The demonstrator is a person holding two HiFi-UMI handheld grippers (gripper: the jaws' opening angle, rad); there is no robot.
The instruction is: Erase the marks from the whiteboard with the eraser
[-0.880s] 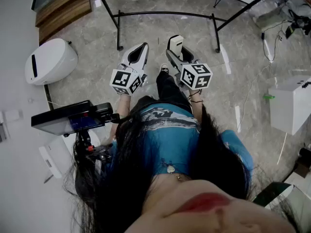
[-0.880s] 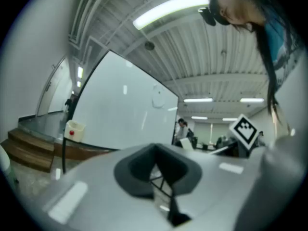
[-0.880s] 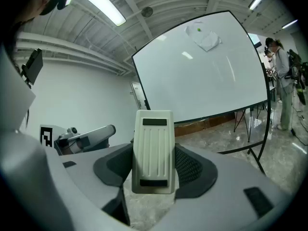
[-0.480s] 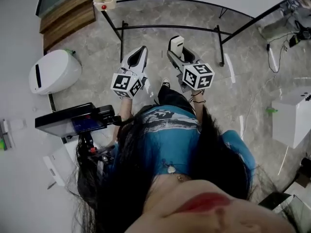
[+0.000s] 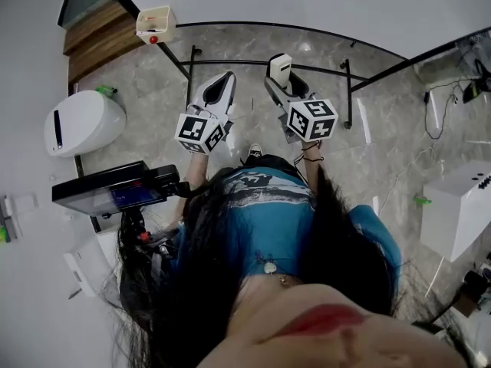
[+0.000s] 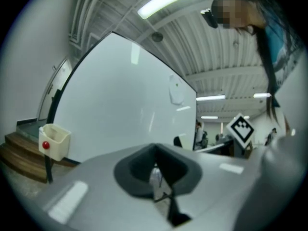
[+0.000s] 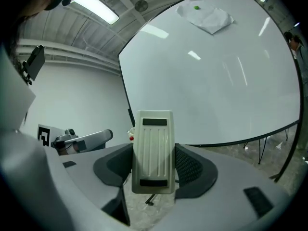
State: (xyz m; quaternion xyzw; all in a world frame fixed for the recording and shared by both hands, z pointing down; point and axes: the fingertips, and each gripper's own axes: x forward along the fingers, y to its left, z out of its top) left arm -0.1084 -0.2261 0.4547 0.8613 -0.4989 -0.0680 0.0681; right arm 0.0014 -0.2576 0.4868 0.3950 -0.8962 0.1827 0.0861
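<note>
A large whiteboard (image 7: 216,81) on a black frame stands in front of me; its surface (image 6: 125,105) looks blank white, with no marks that I can make out. My right gripper (image 7: 153,160) is shut on a cream ribbed eraser (image 7: 153,150), held upright and facing the board. In the head view the eraser (image 5: 279,65) sticks out past the right gripper (image 5: 282,79). My left gripper (image 5: 217,89) hangs beside it, a little left, and in its own view the left gripper (image 6: 156,170) is shut with nothing between the dark pads.
A cream tray (image 5: 154,23) with a red knob is clipped to the board's left leg. The black stand's crossbar and feet (image 5: 265,64) rest on the marble floor. Wooden steps (image 5: 96,41) lie at the far left, a white bin (image 5: 80,121) nearer. A paper (image 7: 204,16) sticks high on the board.
The view has tilted up, so more of the whiteboard's lower edge shows. Both grippers have edged slightly forward toward the board; the eraser stays gripped.
</note>
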